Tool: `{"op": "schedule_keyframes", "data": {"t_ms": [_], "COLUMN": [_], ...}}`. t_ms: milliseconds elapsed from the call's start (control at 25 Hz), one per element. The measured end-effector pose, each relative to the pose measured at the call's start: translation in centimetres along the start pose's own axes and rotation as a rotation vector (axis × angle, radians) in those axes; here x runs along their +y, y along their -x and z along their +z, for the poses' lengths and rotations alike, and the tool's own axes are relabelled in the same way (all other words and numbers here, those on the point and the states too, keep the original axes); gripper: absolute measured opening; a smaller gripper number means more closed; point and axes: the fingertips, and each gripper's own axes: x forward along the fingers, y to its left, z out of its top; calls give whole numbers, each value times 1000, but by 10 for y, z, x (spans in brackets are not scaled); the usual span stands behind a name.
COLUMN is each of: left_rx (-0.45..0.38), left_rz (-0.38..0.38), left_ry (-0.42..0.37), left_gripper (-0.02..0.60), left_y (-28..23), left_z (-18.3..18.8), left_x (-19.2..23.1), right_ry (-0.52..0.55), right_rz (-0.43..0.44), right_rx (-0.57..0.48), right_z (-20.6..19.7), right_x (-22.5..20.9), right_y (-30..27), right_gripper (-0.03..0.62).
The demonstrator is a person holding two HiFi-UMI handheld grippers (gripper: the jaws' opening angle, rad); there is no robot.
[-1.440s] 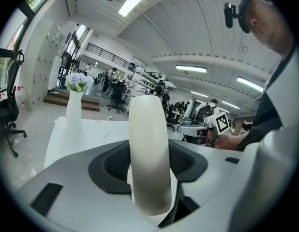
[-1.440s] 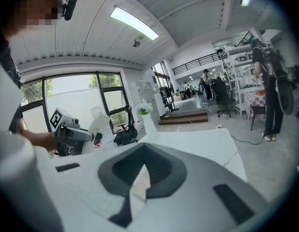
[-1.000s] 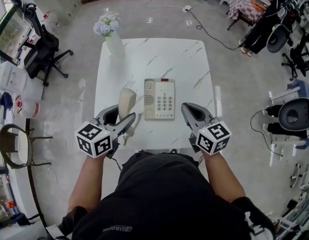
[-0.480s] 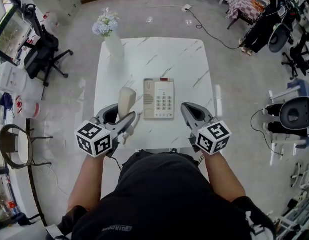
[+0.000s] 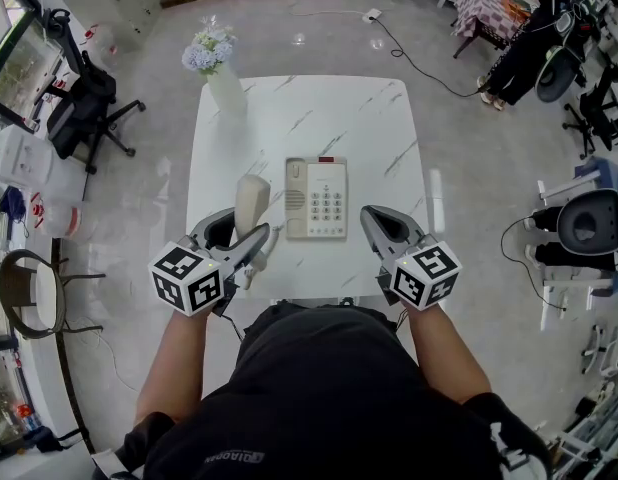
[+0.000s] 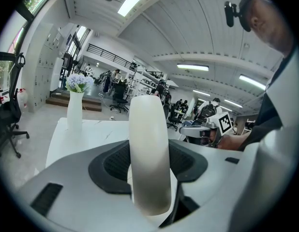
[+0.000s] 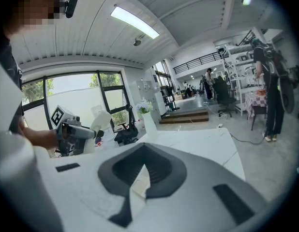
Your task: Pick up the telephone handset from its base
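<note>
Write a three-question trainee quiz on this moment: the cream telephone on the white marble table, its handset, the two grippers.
1. True or false: the cream plastic telephone handset lies in the cradle of the cream push-button telephone base.
2. Which gripper grips the handset? A) left gripper B) right gripper C) neither
3. Fill in: the white vase of pale blue flowers stands at the white marble table's far ____ corner.

Key
1. False: it is held clear of the base, to its left.
2. A: the right gripper's jaws are together with nothing between them.
3. left
</note>
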Motion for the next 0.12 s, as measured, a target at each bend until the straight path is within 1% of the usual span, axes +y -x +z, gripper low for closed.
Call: {"op": "schedule_keyframes", "data": {"t_ms": [120], "left_rx": [-1], "left_rz": [1], "left_ry": [1], "left_gripper": [222], "left_y": [-1], "left_z": [0], "left_x": [0], "right_ry": [0], "right_rz": [0], "right_rx": [-1], "right_z": [0], "right_x": [-1], "right_y": [0], "right_gripper": [0]}}
